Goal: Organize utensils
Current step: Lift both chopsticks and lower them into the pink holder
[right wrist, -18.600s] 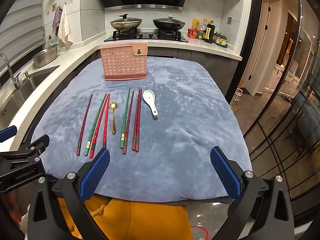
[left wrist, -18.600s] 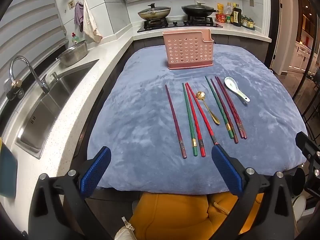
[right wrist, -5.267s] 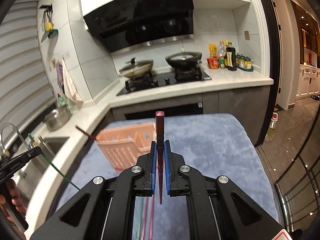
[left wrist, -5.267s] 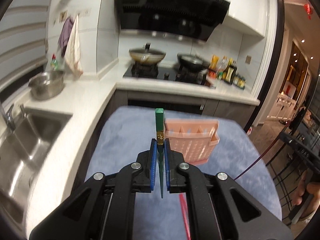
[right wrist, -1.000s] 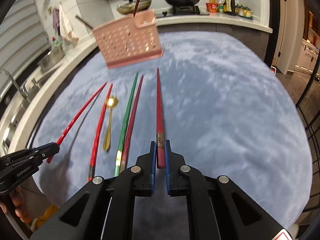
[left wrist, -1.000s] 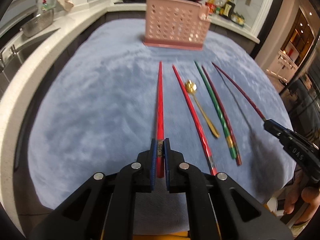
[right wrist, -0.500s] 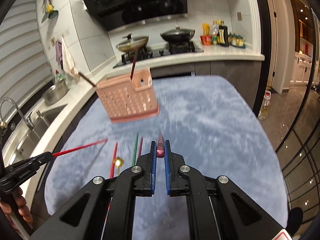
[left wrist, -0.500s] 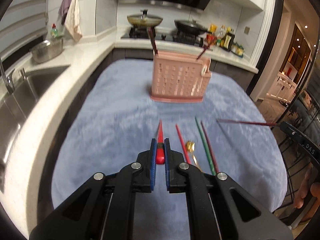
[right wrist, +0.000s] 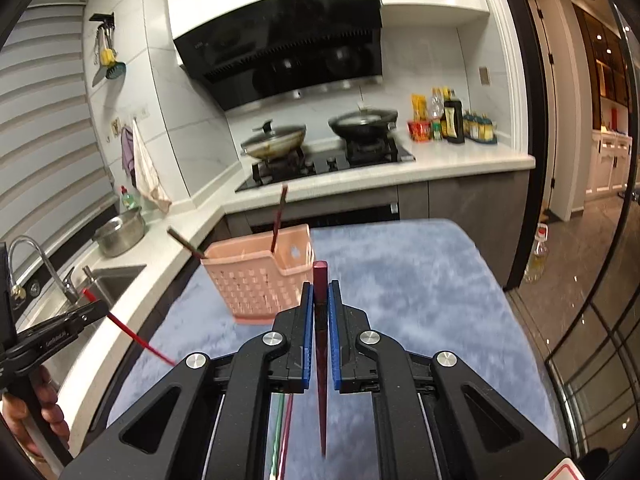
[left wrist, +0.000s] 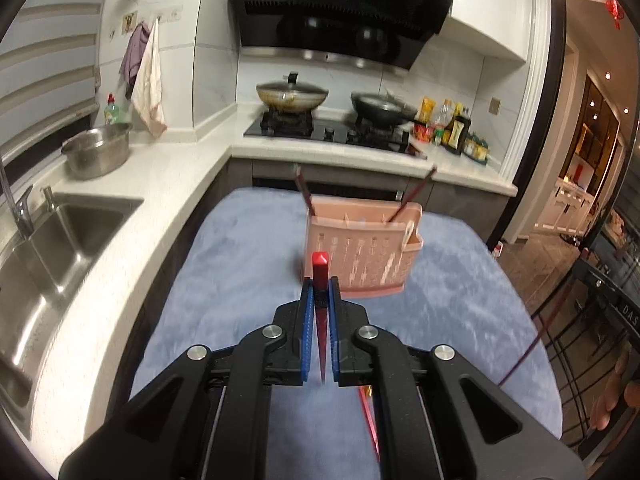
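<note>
My left gripper [left wrist: 320,292] is shut on a bright red chopstick [left wrist: 320,268], held upright with its thick end up, above the blue cloth. My right gripper [right wrist: 321,296] is shut on a dark red chopstick [right wrist: 320,280], thick end up too. The pink perforated holder [left wrist: 360,258] stands ahead of both, with two dark chopsticks leaning out of it. In the right wrist view the holder [right wrist: 256,276] sits left of centre, and the left gripper [right wrist: 68,330] shows at the left edge with its red chopstick [right wrist: 132,336]. Green and red chopsticks [right wrist: 282,432] lie on the cloth below.
The blue cloth [left wrist: 240,272] covers the table. A steel sink [left wrist: 48,240] and tap lie to the left, a steel bowl [left wrist: 98,152] on the counter. Two pans sit on the hob [left wrist: 292,96] behind. A red chopstick [left wrist: 368,412] lies under the left gripper.
Both grippers have risen from the cloth, each lifting its chopstick and tilting up, so the hob and hood have come into view. The holder now sits lower in both views.
</note>
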The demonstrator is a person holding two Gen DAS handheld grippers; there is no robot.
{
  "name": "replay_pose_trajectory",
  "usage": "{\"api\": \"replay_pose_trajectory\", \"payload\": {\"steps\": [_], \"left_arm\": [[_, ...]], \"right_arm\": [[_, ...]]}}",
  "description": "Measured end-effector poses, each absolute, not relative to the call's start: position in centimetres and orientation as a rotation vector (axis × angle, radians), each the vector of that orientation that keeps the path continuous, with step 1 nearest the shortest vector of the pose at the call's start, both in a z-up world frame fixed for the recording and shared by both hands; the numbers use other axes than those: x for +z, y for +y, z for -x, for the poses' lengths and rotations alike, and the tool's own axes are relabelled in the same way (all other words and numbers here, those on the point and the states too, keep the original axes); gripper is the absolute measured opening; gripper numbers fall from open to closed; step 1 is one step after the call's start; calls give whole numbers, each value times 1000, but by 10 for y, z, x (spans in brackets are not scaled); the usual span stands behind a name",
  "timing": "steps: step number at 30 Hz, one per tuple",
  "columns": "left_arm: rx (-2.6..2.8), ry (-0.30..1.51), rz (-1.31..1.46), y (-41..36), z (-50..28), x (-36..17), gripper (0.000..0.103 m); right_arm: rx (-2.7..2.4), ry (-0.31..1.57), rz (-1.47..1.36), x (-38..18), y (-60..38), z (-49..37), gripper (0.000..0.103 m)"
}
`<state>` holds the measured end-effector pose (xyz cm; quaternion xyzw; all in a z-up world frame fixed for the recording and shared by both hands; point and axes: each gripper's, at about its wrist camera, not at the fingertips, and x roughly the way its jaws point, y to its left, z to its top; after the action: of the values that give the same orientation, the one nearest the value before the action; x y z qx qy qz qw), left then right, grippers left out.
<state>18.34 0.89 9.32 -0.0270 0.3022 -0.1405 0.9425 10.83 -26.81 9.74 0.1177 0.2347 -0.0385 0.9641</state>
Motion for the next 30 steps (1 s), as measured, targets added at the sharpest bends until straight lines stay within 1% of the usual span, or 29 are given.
{"api": "replay_pose_trajectory", "payload": {"steps": [6, 16, 23, 30], "left_arm": [[-299, 519, 66, 1, -202, 136, 7], [-288, 390, 95, -15, -262, 194, 7], [-281, 387, 96, -24, -307, 194, 7], [-285, 431, 104, -26, -334, 173, 7]], "right_arm": [[-46, 413, -257, 126, -272, -130, 7], [35, 303, -306, 177, -265, -214, 7], [48, 279, -312, 187, -254, -274, 7], [41, 319, -296, 168, -244, -316, 7]]}}
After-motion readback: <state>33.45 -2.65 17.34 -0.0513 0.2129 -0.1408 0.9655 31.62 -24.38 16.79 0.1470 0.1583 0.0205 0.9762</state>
